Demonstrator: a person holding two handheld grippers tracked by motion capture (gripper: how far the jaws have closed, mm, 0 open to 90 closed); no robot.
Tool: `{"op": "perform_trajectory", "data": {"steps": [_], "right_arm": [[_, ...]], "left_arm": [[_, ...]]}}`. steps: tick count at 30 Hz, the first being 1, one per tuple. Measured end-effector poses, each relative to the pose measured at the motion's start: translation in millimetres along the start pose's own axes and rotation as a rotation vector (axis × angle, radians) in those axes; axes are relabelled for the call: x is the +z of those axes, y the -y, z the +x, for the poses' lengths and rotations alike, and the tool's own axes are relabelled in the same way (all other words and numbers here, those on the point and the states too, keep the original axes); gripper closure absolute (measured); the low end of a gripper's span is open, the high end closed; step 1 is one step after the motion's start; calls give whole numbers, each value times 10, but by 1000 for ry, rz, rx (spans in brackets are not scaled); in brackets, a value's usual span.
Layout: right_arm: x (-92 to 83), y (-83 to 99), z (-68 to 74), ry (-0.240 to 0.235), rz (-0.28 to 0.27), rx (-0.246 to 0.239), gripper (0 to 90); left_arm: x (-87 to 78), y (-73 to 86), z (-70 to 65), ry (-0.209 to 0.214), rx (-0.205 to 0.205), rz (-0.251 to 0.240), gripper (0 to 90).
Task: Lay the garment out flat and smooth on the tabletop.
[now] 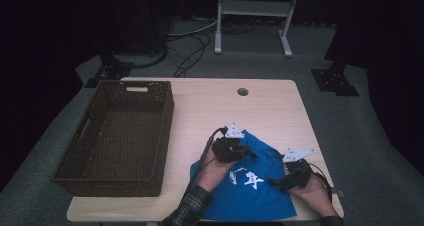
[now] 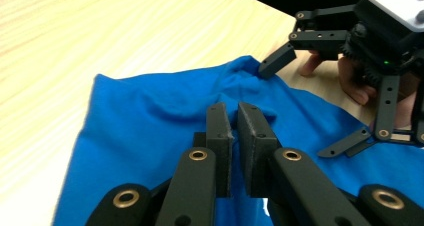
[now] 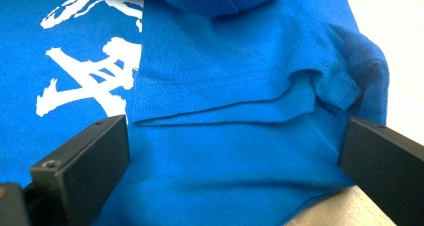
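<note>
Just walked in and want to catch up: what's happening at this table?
A person is folding a blue T-shirt on the wooden table. The left gripper is shut on a fold of the shirt, and the right gripper rests wide open over its edge. A brown wicker basket sits to the left.

A blue shirt (image 1: pixel 250 191) with white printed characters lies partly folded on the table's near right part, its upper edge rumpled and lifted, a hemmed sleeve (image 3: pixel 330 86) doubled over at its right side
</note>
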State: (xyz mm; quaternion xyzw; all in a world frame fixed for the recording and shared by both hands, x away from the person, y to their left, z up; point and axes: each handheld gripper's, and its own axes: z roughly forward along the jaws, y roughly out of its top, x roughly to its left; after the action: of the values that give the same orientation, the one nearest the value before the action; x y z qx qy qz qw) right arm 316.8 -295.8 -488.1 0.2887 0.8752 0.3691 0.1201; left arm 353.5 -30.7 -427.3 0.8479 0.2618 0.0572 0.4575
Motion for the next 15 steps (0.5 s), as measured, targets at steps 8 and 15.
{"op": "perform_trajectory", "data": {"steps": [8, 15], "right_arm": [[0, 0, 1, 0, 1, 1, 0], [0, 0, 1, 0, 1, 2, 0]], "left_arm": [[-46, -24, 102, 3, 0, -6, 844], [-81, -45, 184, -2, -10, -20, 844]]}}
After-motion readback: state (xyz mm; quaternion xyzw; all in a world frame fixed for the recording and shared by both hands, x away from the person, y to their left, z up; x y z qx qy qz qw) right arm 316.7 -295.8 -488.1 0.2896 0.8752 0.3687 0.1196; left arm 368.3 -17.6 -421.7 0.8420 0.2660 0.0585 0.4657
